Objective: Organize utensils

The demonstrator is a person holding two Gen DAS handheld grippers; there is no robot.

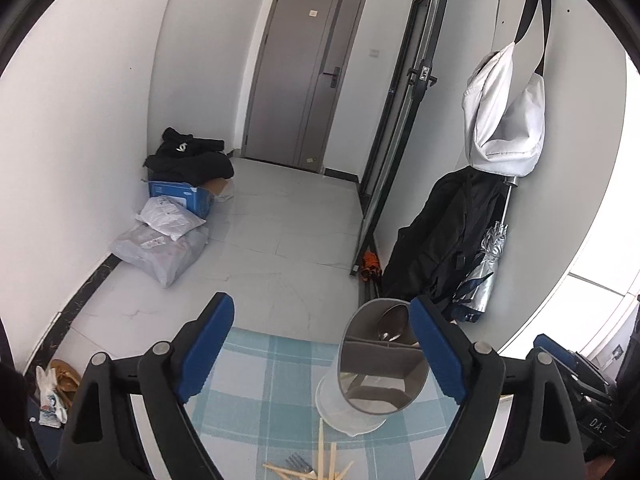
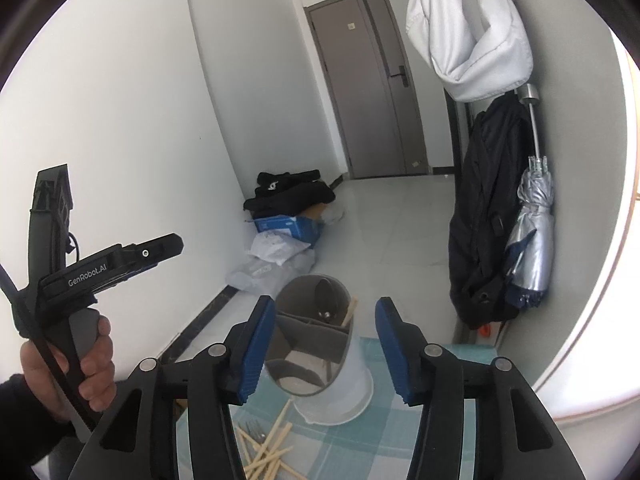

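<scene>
**Desk:** What does the moment show?

**Caption writer:** Two hand-held grippers hang above a small table under a blue-and-white checked cloth (image 1: 256,364). Centre stage stands a round grey utensil holder with inner dividers, seated in a white plastic base (image 2: 316,344). A dark metal spoon (image 2: 325,298) stands in its far compartment, a pale wooden chopstick (image 2: 349,312) leaning beside it on the right.

**Desk:** And the grippers?

**Caption writer:** The left gripper (image 1: 322,350) has its blue pads spread wide, the holder's rim just inside its right finger, with nothing gripped. The right gripper (image 2: 324,350) stands about half open, framing the holder, also empty. In the right wrist view a bare hand (image 2: 80,368) grasps the left tool's grey handle at far left.

**Desk:** Which step is this?

**Caption writer:** By my reading, between items: both pairs of jaws are free and part of the set is already stowed.

**Desk:** What remains?

**Caption writer:** A loose heap of pale wooden chopsticks (image 2: 266,454) lies on the near cloth in front of the holder, a metal fork (image 1: 297,465) among them. The next move likely calls for dipping toward that heap, closing narrowly on one thin stick or the fork, then lifting it upright into a compartment without tipping the holder.
</scene>
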